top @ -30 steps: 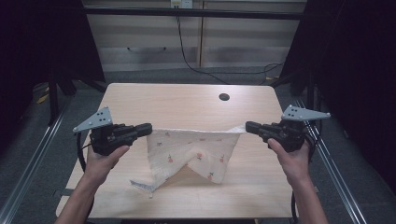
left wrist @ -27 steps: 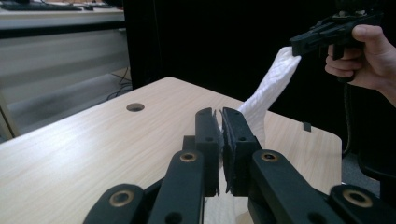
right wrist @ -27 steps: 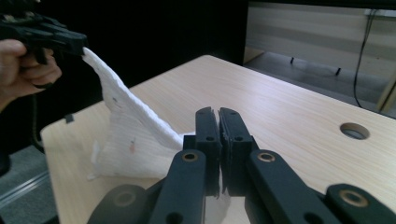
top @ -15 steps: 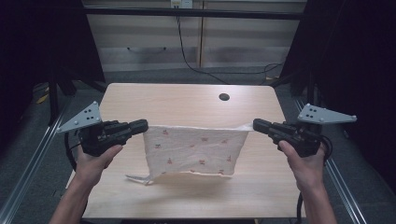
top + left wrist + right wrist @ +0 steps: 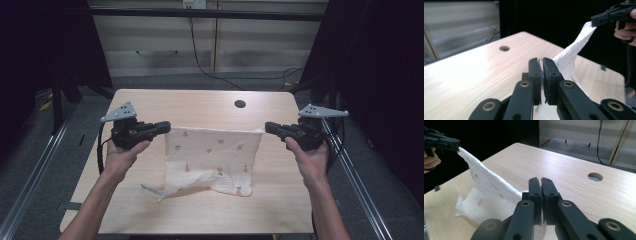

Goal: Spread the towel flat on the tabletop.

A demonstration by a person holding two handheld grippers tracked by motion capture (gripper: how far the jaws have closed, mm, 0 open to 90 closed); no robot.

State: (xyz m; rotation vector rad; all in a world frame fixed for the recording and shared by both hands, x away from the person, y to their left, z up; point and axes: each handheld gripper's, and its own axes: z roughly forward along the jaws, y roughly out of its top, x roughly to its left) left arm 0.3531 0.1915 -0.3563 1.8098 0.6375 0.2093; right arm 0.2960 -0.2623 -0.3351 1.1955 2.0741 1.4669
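Above the bench's (image 5: 150, 105) middle, left gripper (image 5: 165, 127) and right gripper (image 5: 268, 128) fingers clench opposite corners of a printed cloth (image 5: 210, 160), stretched taut; next, likely lowering it flat.

We note a light wood-grain desk (image 5: 150, 210) with rounded corners. A round cable hole (image 5: 240, 104) sits near the far edge, right of centre. A white cloth (image 5: 210, 160) with small printed motifs rests its lower edge on the desk near the near edge, about mid-width, one corner trailing toward the left.
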